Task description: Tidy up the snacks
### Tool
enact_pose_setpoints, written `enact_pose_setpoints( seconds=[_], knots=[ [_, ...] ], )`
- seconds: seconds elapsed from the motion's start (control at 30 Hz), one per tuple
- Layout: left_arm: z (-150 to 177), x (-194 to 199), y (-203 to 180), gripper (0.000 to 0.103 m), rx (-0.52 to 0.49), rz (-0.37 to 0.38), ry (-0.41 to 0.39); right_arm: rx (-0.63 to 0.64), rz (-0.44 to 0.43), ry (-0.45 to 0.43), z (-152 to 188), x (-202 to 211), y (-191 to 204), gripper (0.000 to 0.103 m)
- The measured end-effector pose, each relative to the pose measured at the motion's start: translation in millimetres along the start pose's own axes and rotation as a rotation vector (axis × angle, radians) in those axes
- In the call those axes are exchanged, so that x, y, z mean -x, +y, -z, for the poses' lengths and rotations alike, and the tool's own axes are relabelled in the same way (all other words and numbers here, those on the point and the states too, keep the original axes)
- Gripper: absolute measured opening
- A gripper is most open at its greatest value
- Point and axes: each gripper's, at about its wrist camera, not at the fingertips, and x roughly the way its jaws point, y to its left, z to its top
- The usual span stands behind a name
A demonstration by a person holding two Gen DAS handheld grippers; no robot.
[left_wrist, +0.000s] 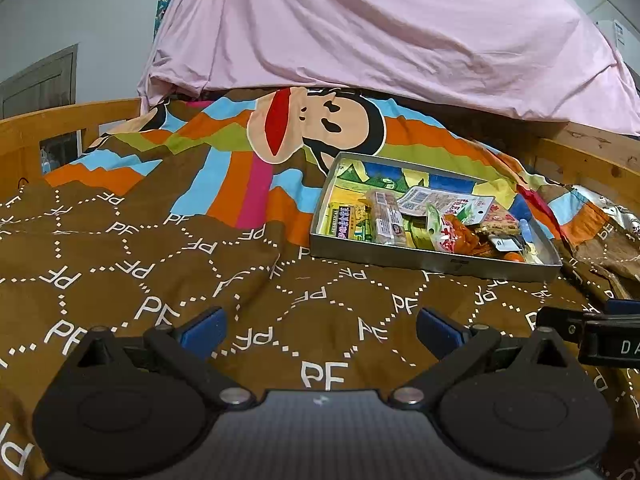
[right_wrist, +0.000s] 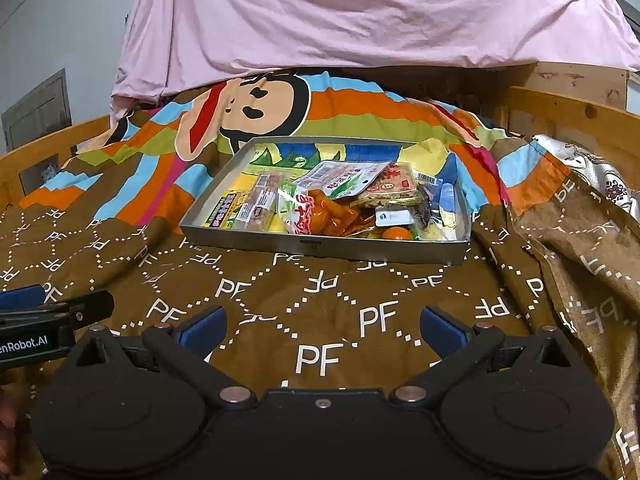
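Lying ahead of both gaping, empty tongs [left_wrist: 318,330] [right_wrist: 322,330], the snack tray [right_wrist: 320,246] sits well apart.

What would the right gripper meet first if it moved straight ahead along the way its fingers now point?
Probably the near wall of the metal tray of snacks. The right gripper is open and empty above the brown blanket, with nothing else between. If it is angled downward, it could touch the blanket first; depth is unclear.

Home bedroom, wooden bed frame [left_wrist: 68,120], cartoon duvet [left_wrist: 240,184], pink sheet [left_wrist: 360,28]
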Motion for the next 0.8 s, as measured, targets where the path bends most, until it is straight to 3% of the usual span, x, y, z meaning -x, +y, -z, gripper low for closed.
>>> enact_pose_setpoints(
  seconds=[0.8],
  knots=[
    [0.6, -0.3, -1.4, 0.103, -0.007, 0.0, -0.002, 0.004, -0.011, -0.013, -1.1, 4.5, 0.8, 0.102]
  ],
)
